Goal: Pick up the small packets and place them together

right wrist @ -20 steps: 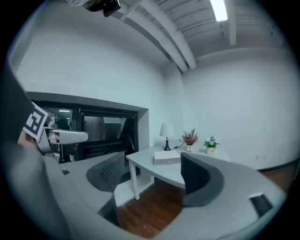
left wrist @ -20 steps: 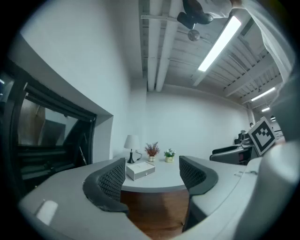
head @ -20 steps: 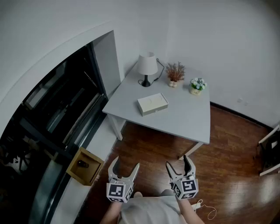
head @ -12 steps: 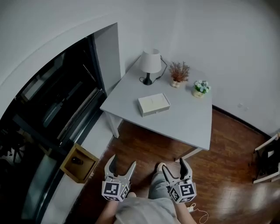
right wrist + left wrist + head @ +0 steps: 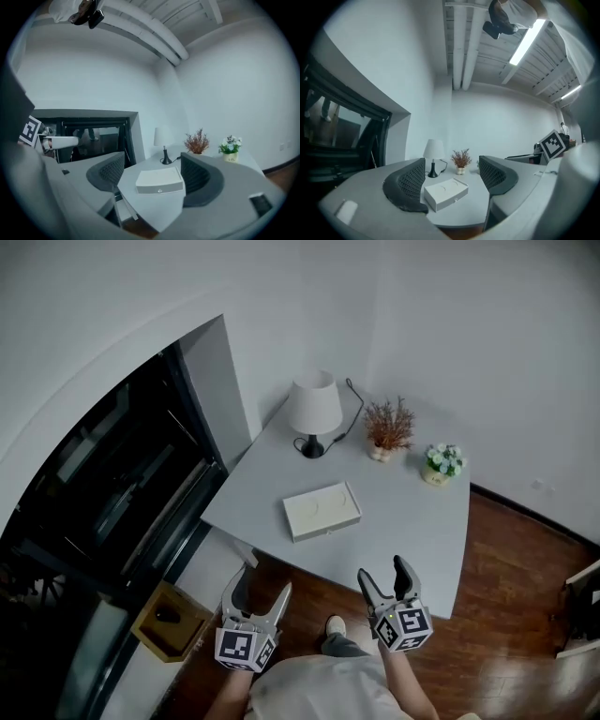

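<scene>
No small packets show in any view. A flat white box [image 5: 322, 510] lies on the pale table [image 5: 412, 531], which I also see ahead in the left gripper view [image 5: 445, 192] and the right gripper view [image 5: 159, 182]. My left gripper [image 5: 261, 589] hangs just short of the table's near edge, jaws open and empty [image 5: 452, 176]. My right gripper [image 5: 384, 577] is held beside it at the same edge, also open with nothing between its jaws [image 5: 152, 174]. Both point level toward the box.
At the table's back stand a white lamp [image 5: 312, 409], a dried plant [image 5: 387, 427] and a small flower pot [image 5: 442, 463]. A dark window wall [image 5: 103, 502] runs along the left. A wooden box [image 5: 169, 620] sits on the floor below it.
The person has stepped toward the table; it now lies closer and lower in the head view. Both grippers have come up to its near edge, still open.
</scene>
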`<action>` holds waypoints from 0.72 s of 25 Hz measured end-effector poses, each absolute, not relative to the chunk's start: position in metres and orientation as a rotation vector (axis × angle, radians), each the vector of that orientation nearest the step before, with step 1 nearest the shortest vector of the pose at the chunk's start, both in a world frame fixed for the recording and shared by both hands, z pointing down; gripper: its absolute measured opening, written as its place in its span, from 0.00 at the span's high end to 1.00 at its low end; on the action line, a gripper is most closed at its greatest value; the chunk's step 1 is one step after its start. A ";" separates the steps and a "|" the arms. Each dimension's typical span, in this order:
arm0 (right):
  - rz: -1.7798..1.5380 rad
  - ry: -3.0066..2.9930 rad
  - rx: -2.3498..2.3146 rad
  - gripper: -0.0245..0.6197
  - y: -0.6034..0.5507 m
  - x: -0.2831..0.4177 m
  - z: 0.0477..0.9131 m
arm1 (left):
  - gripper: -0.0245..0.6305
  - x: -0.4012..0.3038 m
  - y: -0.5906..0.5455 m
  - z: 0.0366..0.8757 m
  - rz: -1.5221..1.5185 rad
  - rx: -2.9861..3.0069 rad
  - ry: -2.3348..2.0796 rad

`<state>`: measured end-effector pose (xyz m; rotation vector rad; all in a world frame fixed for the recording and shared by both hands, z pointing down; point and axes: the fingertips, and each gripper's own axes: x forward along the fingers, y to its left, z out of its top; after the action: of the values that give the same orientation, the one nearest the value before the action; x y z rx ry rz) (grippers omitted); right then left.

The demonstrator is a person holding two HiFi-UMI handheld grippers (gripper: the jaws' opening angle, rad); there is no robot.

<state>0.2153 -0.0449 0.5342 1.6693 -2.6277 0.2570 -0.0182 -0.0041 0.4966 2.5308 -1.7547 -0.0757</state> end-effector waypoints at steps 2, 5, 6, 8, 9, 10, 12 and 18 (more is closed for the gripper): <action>0.235 -2.645 1.605 0.39 -0.077 0.219 0.532 | 0.44 -0.009 -0.035 0.490 -0.096 2.511 -1.786; 0.255 -2.682 1.431 0.45 -0.094 0.212 0.543 | 0.44 0.001 -0.060 0.496 -0.069 2.473 -1.825; 0.285 -2.685 1.384 0.47 -0.097 0.210 0.550 | 0.44 0.003 -0.065 0.499 -0.058 2.457 -1.834; 0.342 -2.671 1.342 0.47 -0.109 0.212 0.563 | 0.44 0.009 -0.082 0.500 -0.064 2.441 -1.837; 0.361 -2.658 1.336 0.47 -0.116 0.214 0.568 | 0.44 0.014 -0.091 0.500 -0.071 2.446 -1.827; 0.371 -2.645 1.333 0.47 -0.122 0.214 0.572 | 0.44 0.017 -0.099 0.500 -0.076 2.456 -1.813; 0.372 -2.623 1.327 0.47 -0.133 0.209 0.580 | 0.44 0.016 -0.112 0.502 -0.071 2.479 -1.784; 0.429 -2.478 1.264 0.47 -0.161 0.178 0.638 | 0.44 -0.003 -0.139 0.503 -0.044 2.527 -1.719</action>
<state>0.1780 -0.1615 0.6381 1.2644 -2.4779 0.4294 -0.0032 -0.1394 0.5028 2.5267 -1.7192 -0.0442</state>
